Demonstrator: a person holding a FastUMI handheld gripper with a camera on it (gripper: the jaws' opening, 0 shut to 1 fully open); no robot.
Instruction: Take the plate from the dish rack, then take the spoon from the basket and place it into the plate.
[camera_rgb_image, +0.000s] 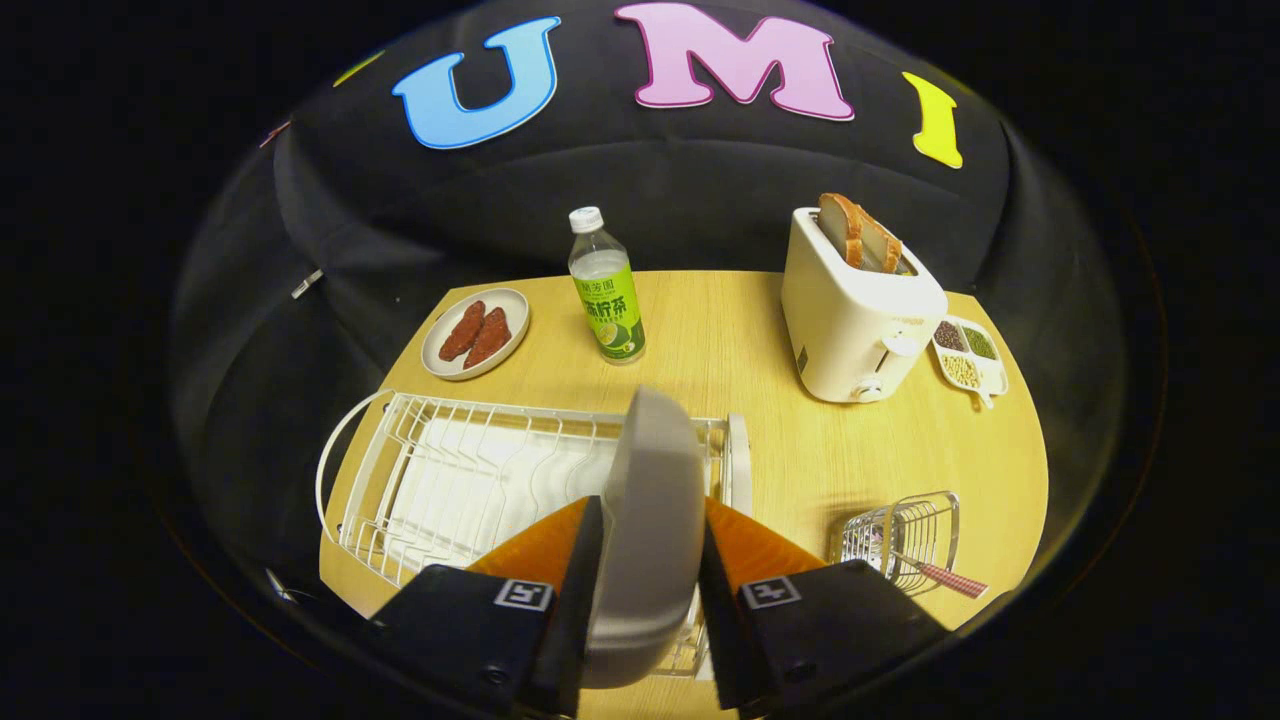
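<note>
Gripper is clamped on the grey round plate: both fingers press on it, one on each face, plate held on edge between them and standing near upright, its rim rising well ahead of the fingertips. Fingers point forward and slightly down over the near side of the light wooden table. Plate sits over the right end of the white wire dish rack, which lies just beyond and left of the fingers; can't tell if the plate's lower edge touches the rack, that part is hidden by the fingers. White drip tray visible inside the rack. Small silver wire basket is right of the fingers, near the table's edge, apart from the rack; the spoon with a red-and-white checked handle lies in it, handle sticking out to the right over the basket rim. Farther back: clear plastic bottle with a green label and white cap, upright, centre; small round white plate with two reddish sausage pieces, back left; white toaster with bread slices in its slot, back right; white divided dish of beans and grains just right of the toaster.
</note>
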